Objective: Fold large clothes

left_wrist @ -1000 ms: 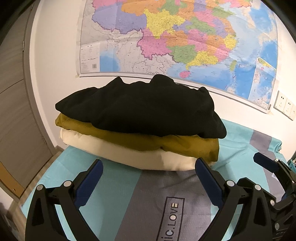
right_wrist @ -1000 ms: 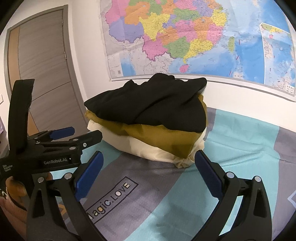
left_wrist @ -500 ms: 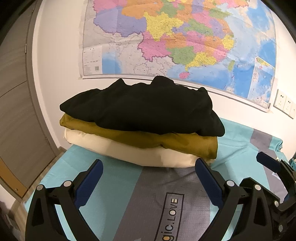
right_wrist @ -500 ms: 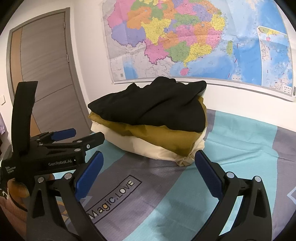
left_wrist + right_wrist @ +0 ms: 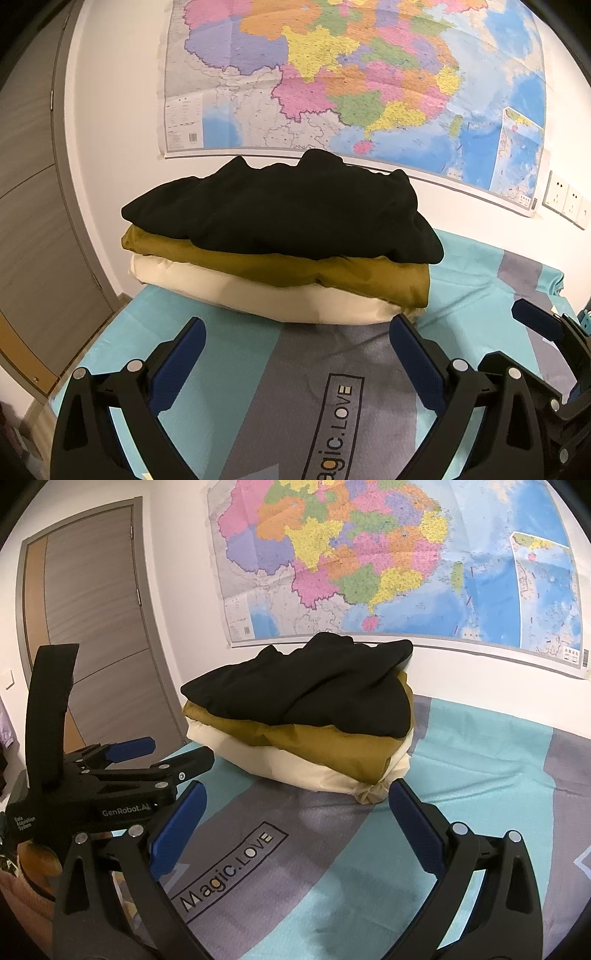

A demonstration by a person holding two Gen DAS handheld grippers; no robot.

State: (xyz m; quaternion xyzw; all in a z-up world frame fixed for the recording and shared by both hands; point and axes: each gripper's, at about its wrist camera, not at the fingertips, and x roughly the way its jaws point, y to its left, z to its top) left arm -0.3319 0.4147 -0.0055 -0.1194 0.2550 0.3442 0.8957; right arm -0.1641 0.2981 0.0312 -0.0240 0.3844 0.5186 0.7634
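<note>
**Both grippers hovering open before the folded stack**

A stack of three folded garments is lying on the bed with the turquoise and grey printed cover (image 5: 236, 354), pushed back against the white wall under the large coloured wall map (image 5: 351, 81). The black folded garment (image 5: 288, 210) is sitting on top, the mustard-brown folded garment (image 5: 332, 271) is lying beneath it, and the cream folded garment (image 5: 258, 295) is resting at the bottom, touching the cover. The stack's long axis is running along the wall, parallel to the map's lower edge.

The left gripper (image 5: 295, 354) is hanging just in front of the stack, its jaws spread wide and holding nothing. The right gripper (image 5: 295, 819) is hanging near the stack's right-hand corner, jaws likewise spread and empty; the knotted cream corner is lying just beyond them.

In front of the stack, a flat stretch of cover is lying bare. Left of the stack, the bed's edge is dropping off towards the grey wooden door (image 5: 96, 627).
</note>
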